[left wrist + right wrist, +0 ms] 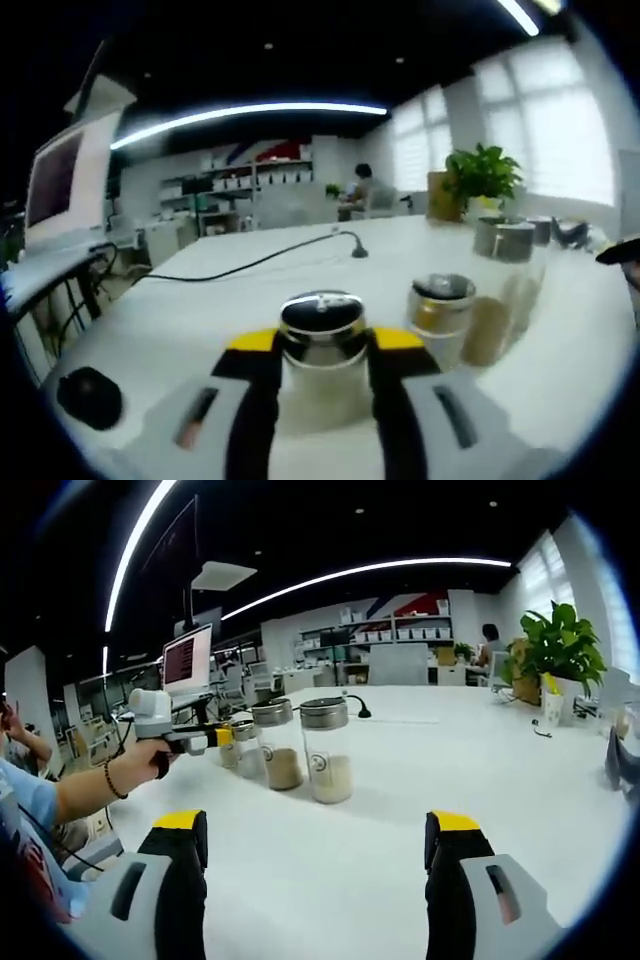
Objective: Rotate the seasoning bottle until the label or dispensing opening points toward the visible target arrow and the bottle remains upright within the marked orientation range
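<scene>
Fingers of the left gripper (pixel 322 345) are closed against the two sides of a clear seasoning bottle (pixel 321 355) with a shiny metal cap; the bottle stands upright on the white table (pixel 250 300), held between the yellow-tipped jaws. Just beyond the right finger stands a second bottle (pixel 440 312) with amber contents, and past it a taller one (pixel 500 285), both upright. No arrow or orientation marking can be made out on the tabletop. Off to the left of the fingers lies a dark round object (pixel 90 397). A black cable (pixel 255 260) runs across the table further out, and a potted plant (pixel 482 178) stands at the far edge.

The right gripper (pixel 315 845) has its jaws wide apart with nothing between them. Ahead of them, well clear, a tall jar of pale granules (pixel 326 748) stands upright, with a shorter brown-filled jar (pixel 277 742) beside it. Further left, a person's hand (pixel 150 758) carries the other gripper at the row of bottles. A monitor (pixel 187 658) stands behind.
</scene>
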### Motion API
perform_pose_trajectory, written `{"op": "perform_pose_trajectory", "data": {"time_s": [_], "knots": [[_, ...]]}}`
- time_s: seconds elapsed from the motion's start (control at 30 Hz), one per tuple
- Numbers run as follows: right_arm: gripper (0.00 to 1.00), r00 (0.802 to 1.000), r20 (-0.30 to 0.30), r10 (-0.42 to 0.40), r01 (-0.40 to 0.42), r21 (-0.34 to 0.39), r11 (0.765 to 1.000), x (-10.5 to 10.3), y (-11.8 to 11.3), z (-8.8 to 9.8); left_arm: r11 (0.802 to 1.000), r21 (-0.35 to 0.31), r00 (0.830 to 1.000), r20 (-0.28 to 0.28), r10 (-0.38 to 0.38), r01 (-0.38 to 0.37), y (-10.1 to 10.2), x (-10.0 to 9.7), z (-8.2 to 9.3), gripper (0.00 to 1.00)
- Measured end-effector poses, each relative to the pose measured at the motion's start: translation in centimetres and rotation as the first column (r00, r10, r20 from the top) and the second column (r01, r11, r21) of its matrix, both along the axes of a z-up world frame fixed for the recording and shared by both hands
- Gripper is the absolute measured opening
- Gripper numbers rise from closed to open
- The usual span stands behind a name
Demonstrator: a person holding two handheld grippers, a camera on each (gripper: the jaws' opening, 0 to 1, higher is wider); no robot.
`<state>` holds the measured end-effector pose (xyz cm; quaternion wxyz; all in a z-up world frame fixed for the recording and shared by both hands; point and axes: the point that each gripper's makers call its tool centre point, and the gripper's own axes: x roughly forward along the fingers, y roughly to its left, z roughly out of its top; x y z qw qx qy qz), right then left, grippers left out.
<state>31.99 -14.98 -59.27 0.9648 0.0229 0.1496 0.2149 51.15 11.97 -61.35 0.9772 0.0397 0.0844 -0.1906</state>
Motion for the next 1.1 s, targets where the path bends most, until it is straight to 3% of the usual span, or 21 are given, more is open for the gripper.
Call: {"op": "perform_pose_trajectory", "data": {"time_s": [0.07,0.13,0.33,0.43,0.57,0.67,0.73,0.77,0.9,1.1], "knots": [[0.93,1.000,-0.001,-0.002,0.002,0.001,1.000,0.0,0.0,0.0,1.000,0.000,1.000,-0.003,-0.014,0.014,0.0,0.0,0.0,0.35],[0.93,1.000,0.001,-0.004,0.004,-0.002,1.000,-0.1,-0.1,0.0,0.996,-0.061,0.998,-0.006,-0.065,0.064,-0.5,-0.1,0.1,0.35],[0.93,1.000,0.000,-0.007,0.007,-0.004,1.000,0.0,-0.2,0.0,0.990,-0.021,0.990,-0.010,-0.138,0.138,-0.5,-0.4,0.0,0.35],[0.93,1.000,-0.003,-0.005,0.005,-0.003,1.000,0.0,-0.1,-0.1,0.966,-0.001,0.966,-0.031,-0.257,0.257,-1.2,-0.8,0.1,0.35],[0.93,1.000,-0.003,-0.002,0.002,-0.005,1.000,0.0,-0.1,-0.1,0.935,0.023,0.934,-0.052,-0.352,0.354,-1.4,-0.9,0.1,0.35],[0.93,1.000,-0.003,-0.010,0.010,-0.004,1.000,0.0,-0.3,-0.1,0.882,0.016,0.881,-0.050,-0.470,0.471,-1.8,-0.9,0.2,0.35],[0.93,1.000,-0.003,-0.010,0.010,-0.007,1.000,0.0,-0.3,-0.1,0.826,0.046,0.827,-0.055,-0.559,0.561,-1.9,-1.1,0.2,0.35],[0.93,1.000,-0.002,-0.009,0.009,-0.009,1.000,0.0,-0.2,-0.1,0.813,0.039,0.814,-0.065,-0.578,0.580,-1.9,-1.2,0.2,0.35],[0.93,1.000,0.001,-0.007,0.007,-0.015,1.000,0.0,-0.2,0.0,0.723,0.066,0.726,-0.087,-0.683,0.688,-2.3,-2.0,0.2,0.35],[0.93,1.000,-0.009,-0.007,0.006,-0.010,1.000,0.0,-0.2,-0.3,0.659,0.125,0.670,-0.102,-0.735,0.742,-2.8,-2.5,0.0,0.35]]}}
